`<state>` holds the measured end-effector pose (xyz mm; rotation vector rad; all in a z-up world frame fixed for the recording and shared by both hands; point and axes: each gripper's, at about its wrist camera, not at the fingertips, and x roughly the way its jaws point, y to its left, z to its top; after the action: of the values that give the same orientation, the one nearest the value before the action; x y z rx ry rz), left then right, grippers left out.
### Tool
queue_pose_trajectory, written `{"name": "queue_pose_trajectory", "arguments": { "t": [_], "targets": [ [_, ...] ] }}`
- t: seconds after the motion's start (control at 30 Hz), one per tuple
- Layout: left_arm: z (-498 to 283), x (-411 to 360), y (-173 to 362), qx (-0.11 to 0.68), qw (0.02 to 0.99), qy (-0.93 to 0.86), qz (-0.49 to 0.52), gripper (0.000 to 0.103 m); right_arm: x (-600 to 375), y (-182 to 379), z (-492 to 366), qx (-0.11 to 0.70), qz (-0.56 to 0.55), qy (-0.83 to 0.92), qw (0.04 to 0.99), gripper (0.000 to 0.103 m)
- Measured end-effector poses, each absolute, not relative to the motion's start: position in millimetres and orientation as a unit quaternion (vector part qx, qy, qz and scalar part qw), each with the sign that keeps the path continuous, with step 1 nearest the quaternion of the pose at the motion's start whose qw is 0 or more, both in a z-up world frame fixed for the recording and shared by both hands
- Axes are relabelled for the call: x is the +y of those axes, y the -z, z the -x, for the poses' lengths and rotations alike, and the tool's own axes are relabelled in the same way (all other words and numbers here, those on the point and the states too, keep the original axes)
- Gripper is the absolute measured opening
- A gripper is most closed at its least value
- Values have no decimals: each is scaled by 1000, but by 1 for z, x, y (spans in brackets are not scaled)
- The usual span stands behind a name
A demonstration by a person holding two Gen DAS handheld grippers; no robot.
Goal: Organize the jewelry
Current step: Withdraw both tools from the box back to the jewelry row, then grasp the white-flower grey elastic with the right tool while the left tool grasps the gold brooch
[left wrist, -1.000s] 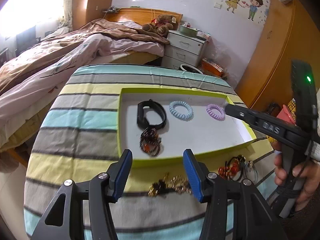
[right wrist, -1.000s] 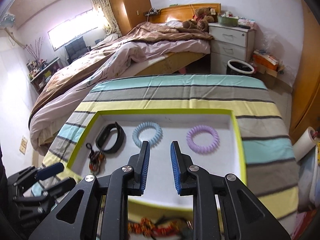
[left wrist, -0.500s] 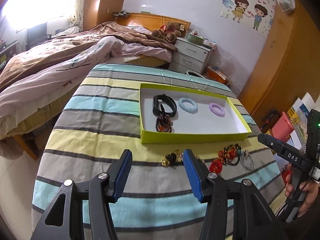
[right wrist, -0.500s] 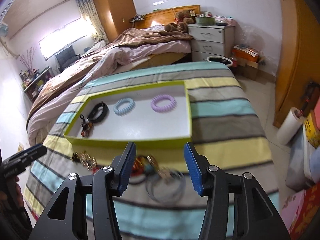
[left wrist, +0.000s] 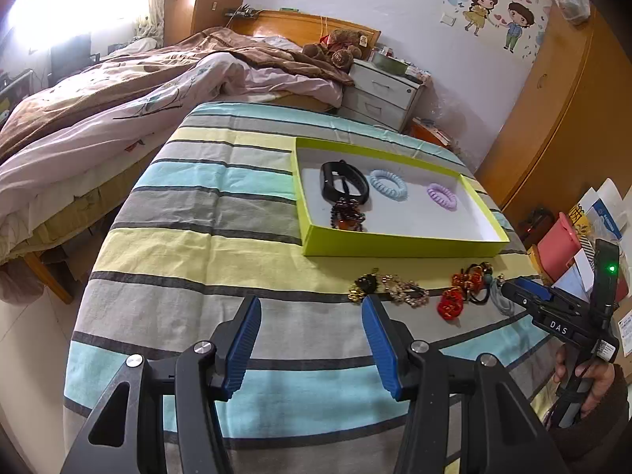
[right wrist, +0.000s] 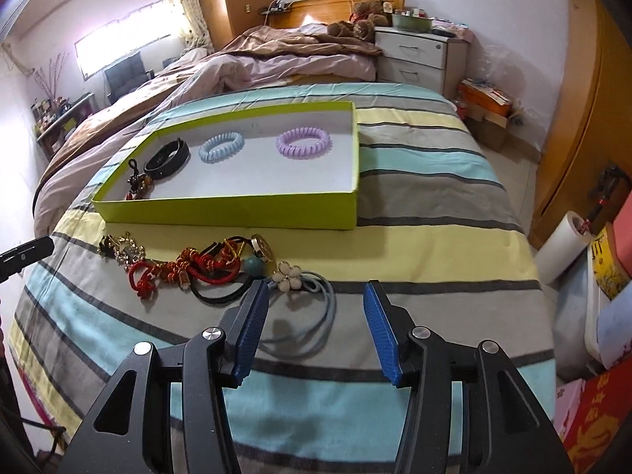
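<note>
Your green tray [right wrist: 237,211] sits mid-bench on the striped cloth [right wrist: 414,249], holding, left to right, a beaded charm [right wrist: 138,185], a black band [right wrist: 168,158], a blue coil tie [right wrist: 221,147] and a purple one [right wrist: 303,143]. Before its near wall lie gold trinkets [right wrist: 122,251], red cords [right wrist: 185,268] and a flower hair tie [right wrist: 290,276]. Your left hand-held gripper [left wrist: 312,345] and right hand-held gripper [right wrist: 314,330] both stand apart, empty; the right one's jaws have just been opening.
</note>
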<state>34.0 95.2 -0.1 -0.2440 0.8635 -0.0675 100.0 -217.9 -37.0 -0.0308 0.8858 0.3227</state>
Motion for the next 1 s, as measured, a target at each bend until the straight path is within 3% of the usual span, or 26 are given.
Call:
{"name": "queue_pose_trajectory", "arguments": {
  "t": [0.5,0.63,0.77,1.0],
  "targets": [
    [-50,86,10,438,891,27,114,53,-203,45,-118,442,38,-177,879,51],
    [-51,81,11,440,891,29,112,53,-205,43,-115,439,38,-170,881,30],
    [-54,76,13,446,888,28,107,53,-209,43,-111,436,32,-172,883,18],
    [-58,67,17,452,886,36,95,53,-226,35,-109,418,-2,-152,896,17]
  ]
}}
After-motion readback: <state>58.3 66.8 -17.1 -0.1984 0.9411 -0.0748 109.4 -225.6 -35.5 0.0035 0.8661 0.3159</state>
